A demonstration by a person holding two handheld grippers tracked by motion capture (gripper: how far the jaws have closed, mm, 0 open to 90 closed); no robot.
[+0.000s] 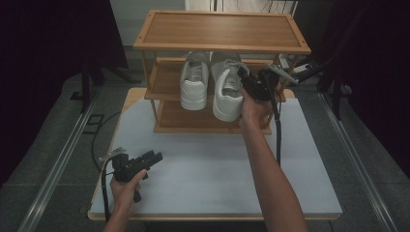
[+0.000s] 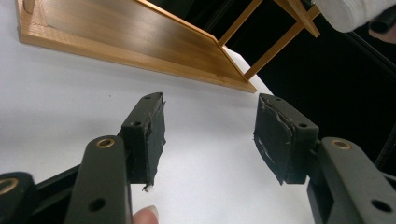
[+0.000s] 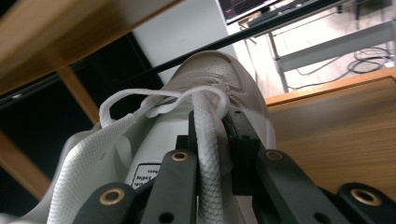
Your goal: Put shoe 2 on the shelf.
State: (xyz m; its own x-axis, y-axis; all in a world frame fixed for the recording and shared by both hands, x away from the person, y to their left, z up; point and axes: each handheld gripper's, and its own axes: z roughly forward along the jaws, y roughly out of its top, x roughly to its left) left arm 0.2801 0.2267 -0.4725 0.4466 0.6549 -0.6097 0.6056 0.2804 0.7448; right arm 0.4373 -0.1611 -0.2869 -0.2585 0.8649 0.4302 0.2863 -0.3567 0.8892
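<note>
While right claw (image 1: 243, 81) clamps tongue and lace of white sneaker (image 1: 227, 94) at rack's middle shelf (image 1: 164, 79), left claw (image 1: 153, 157) waits wide open, empty, over surface (image 1: 217, 164). Shoe likely light, soft-topped; tongue grip may let heel swing.

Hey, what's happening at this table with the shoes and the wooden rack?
A person is working with a gripper in each hand. The right gripper is clamped on a white shoe at the middle shelf of the wooden rack, beside the other shoe that sits there. The left gripper rests open and empty over the white table.
</note>
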